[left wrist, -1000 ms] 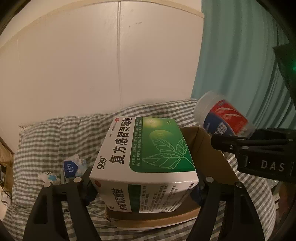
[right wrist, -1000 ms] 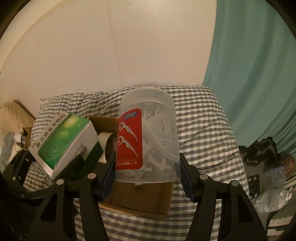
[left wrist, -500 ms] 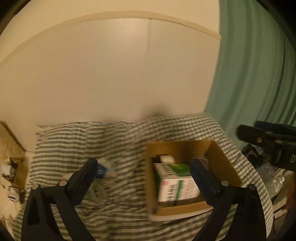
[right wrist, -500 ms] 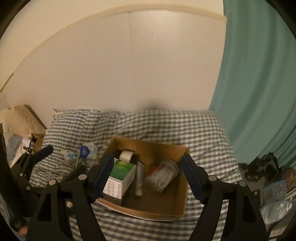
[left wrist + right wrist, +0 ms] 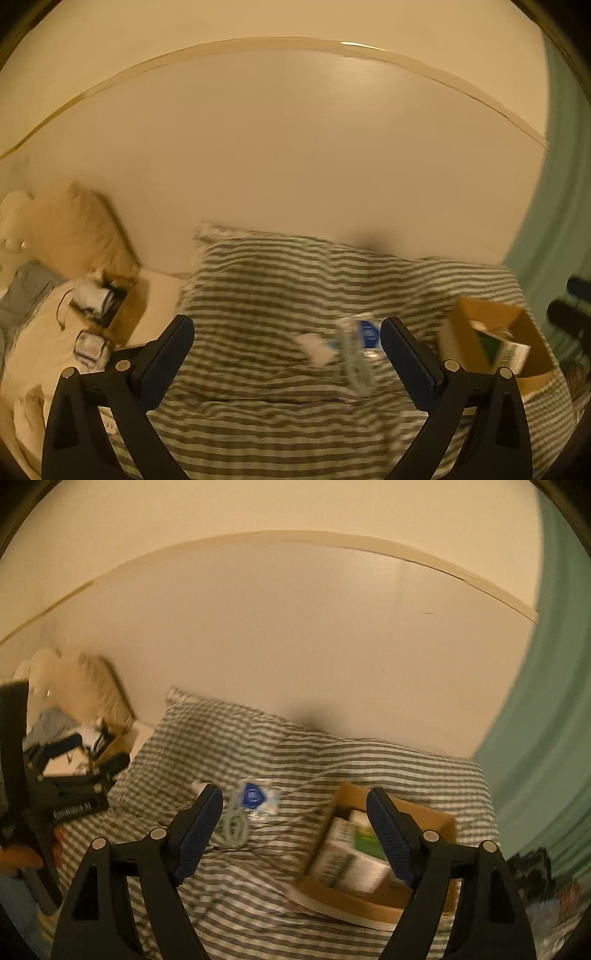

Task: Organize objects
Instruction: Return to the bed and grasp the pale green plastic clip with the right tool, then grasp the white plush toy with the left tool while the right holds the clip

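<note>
Hovering empty above the checked bedspread (image 5: 332,749): 2 hand-held grippers, both with jaws spread wide and nothing between them; left gripper (image 5: 286,343) lower centre of its frame, right gripper (image 5: 295,819) lower centre of its own.

Item 1: cardboard box (image 5: 439,818), lower right of the right view; holds a green-and-white medicine carton (image 5: 347,856) and other contents too blurred to name; seen again at the right edge of the left view (image 5: 476,310).

Item 2: loose pieces still on the bedspread, centre of the right view: a clear packet with a blue label (image 5: 255,799) and a pale looped object (image 5: 232,827) just beside it, identity unclear; these appear left to collect.

Item 3: second open box of clutter (image 5: 107,302), left edge.

Risks, judged: both frames are smeared, so an approach at this pace may overshoot; the packet looks thin and slippery, and fingers closing from above could pinch the bedspread with it or slide off; the soft bed may let the box tip if pressed at its rim.
</note>
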Demonstrator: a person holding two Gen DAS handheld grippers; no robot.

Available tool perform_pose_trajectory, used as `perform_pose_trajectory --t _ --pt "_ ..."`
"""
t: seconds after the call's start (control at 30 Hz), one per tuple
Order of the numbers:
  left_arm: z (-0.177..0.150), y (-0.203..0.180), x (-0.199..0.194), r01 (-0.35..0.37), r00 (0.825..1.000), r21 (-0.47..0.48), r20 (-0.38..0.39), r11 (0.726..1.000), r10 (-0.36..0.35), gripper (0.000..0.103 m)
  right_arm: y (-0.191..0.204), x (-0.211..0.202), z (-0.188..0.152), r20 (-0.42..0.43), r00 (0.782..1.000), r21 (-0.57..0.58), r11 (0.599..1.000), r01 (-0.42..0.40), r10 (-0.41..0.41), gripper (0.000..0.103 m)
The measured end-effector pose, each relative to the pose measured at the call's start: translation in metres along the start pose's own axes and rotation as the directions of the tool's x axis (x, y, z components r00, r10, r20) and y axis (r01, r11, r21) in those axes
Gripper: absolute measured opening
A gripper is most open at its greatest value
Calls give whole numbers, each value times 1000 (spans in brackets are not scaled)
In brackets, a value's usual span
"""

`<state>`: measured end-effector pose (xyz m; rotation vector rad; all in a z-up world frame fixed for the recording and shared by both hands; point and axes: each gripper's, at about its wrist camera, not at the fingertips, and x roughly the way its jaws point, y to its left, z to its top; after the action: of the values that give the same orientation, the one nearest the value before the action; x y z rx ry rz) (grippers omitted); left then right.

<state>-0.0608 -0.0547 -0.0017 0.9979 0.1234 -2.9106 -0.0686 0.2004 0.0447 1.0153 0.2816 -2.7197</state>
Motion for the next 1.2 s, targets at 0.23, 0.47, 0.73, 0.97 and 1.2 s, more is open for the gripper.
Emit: perform_pose_trajectory --t 0.23,0.47,0.73,0.97,1.2 --pt "-25 49 38 -97 995 3 -31 995 97 103 61 94 -32 -133 991 -16 1000 -14 12 80" --pt "-48 48 91 -86 991 97 -95 992 95 103 81 191 -56 -266 964 26 1000 10 -3 80" --pt "-70 30 162 -91 977 92 -183 992 107 103 50 278 -89 -372 928 98 994 36 3 80" --pt "-66 13 180 -112 971 108 -198 988 132 103 60 294 -109 -395 914 65 995 -77 97 49" --pt "-69 -7 176 -91 973 138 -197 986 118 103 48 236 -99 -255 964 60 996 -61 74 49"
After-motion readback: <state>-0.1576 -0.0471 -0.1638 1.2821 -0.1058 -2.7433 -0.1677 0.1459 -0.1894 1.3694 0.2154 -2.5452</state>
